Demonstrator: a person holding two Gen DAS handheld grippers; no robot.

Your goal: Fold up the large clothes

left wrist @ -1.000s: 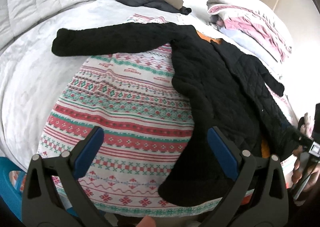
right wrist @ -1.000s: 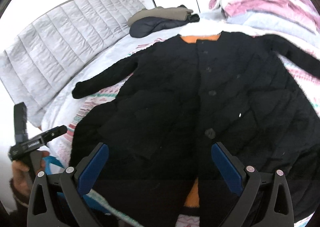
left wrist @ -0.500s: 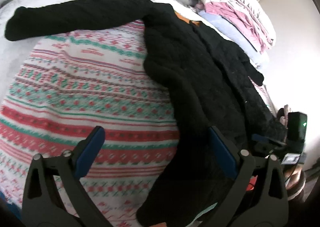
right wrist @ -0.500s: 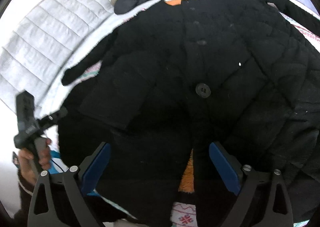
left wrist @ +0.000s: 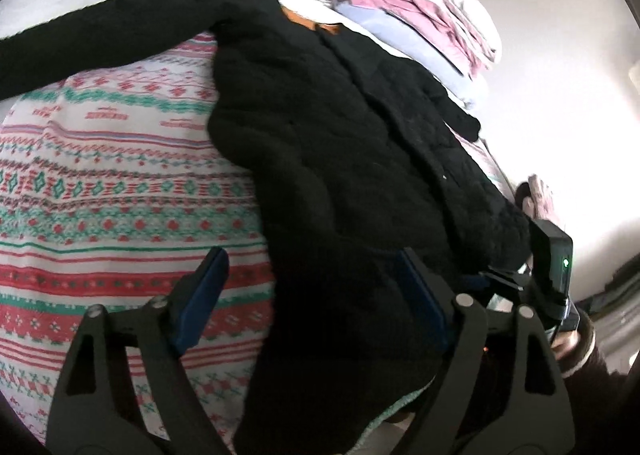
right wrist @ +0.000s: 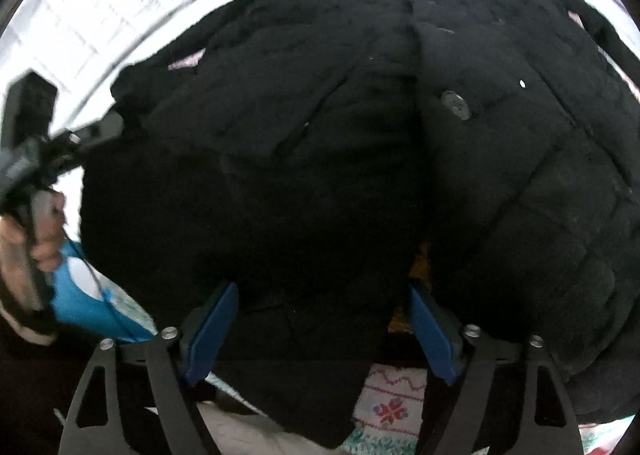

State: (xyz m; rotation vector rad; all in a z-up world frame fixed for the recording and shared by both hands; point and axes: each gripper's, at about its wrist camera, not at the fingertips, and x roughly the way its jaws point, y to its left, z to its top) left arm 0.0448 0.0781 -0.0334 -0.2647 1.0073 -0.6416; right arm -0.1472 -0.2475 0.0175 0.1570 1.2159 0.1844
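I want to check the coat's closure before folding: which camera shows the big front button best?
The right wrist view: the button faces the camera on the black coat, beside the front opening. The left wrist view sees the coat at a slant, and no button can be made out there.

Left wrist camera looks down along its fingers [left wrist: 208, 287] at the coat [left wrist: 340, 143] and patterned blanket [left wrist: 120, 183]; right wrist camera sits close above the coat's front [right wrist: 320, 135]. Both views share the coat.
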